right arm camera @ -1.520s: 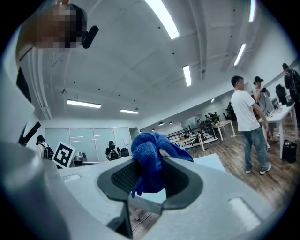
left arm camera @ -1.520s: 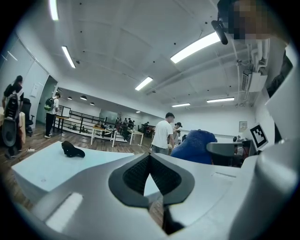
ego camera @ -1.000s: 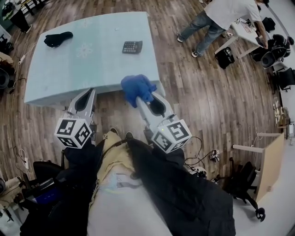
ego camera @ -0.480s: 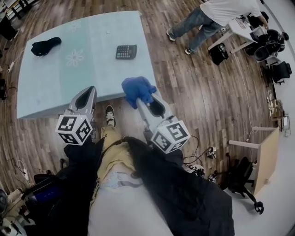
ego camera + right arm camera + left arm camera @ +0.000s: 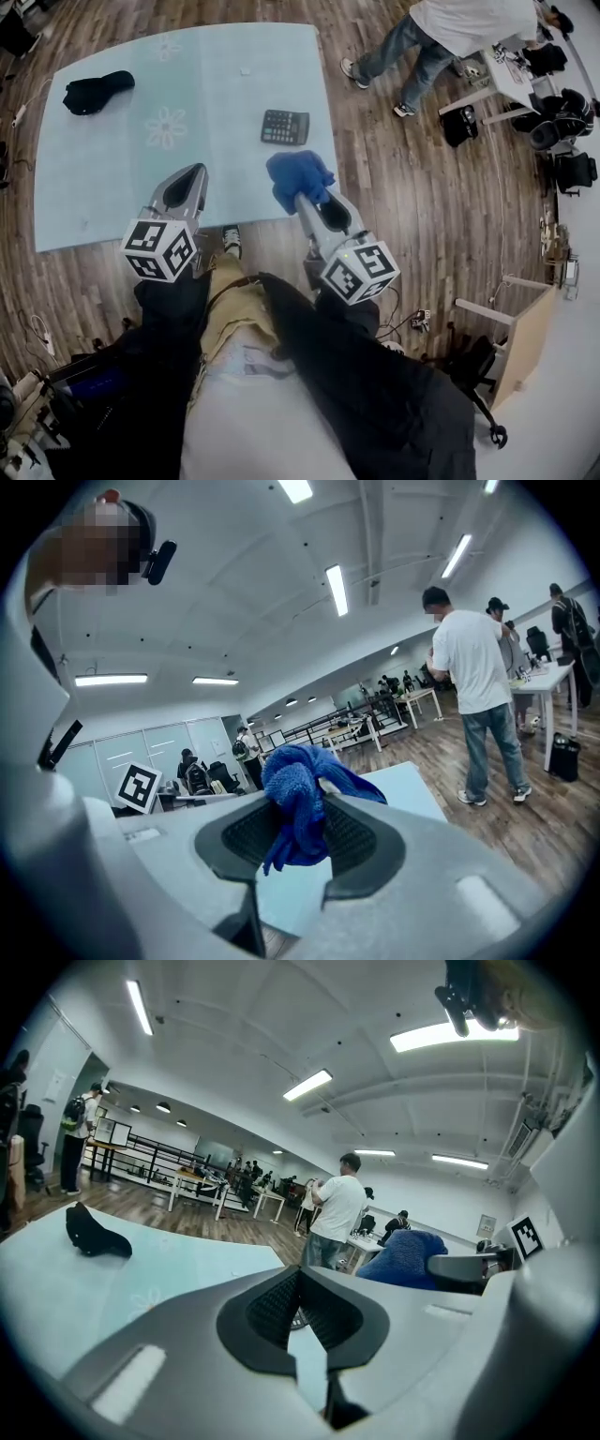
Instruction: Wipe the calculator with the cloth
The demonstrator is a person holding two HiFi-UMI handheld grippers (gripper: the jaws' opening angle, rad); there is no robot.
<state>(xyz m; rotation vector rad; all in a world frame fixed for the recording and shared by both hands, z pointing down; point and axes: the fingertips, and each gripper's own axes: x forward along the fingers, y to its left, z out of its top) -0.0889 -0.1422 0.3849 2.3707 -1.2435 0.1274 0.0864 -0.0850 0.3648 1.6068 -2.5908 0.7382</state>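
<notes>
A dark calculator [image 5: 284, 127] lies flat on the pale blue table [image 5: 112, 178], near its right side. My right gripper [image 5: 307, 195] is shut on a bunched blue cloth [image 5: 298, 178], held over the table's near edge just short of the calculator. The right gripper view shows the cloth [image 5: 295, 799] pinched between the jaws of that gripper [image 5: 300, 808], with folds hanging down. My left gripper [image 5: 194, 174] hovers over the near edge further left. Its jaws meet at the tips, with nothing between them [image 5: 300, 1275]. The left gripper view also catches the cloth [image 5: 408, 1252] at the right.
A black bundle [image 5: 97, 92] lies at the table's far left corner, also seen as a black bundle [image 5: 94, 1235] in the left gripper view. A person in a white shirt [image 5: 455, 33] stands on the wood floor right of the table, beside desks and chairs [image 5: 553, 103].
Both grippers have come forward from short of the table to over its near edge. The cloth now sits close to the calculator. The grip on the cloth is unchanged.
</notes>
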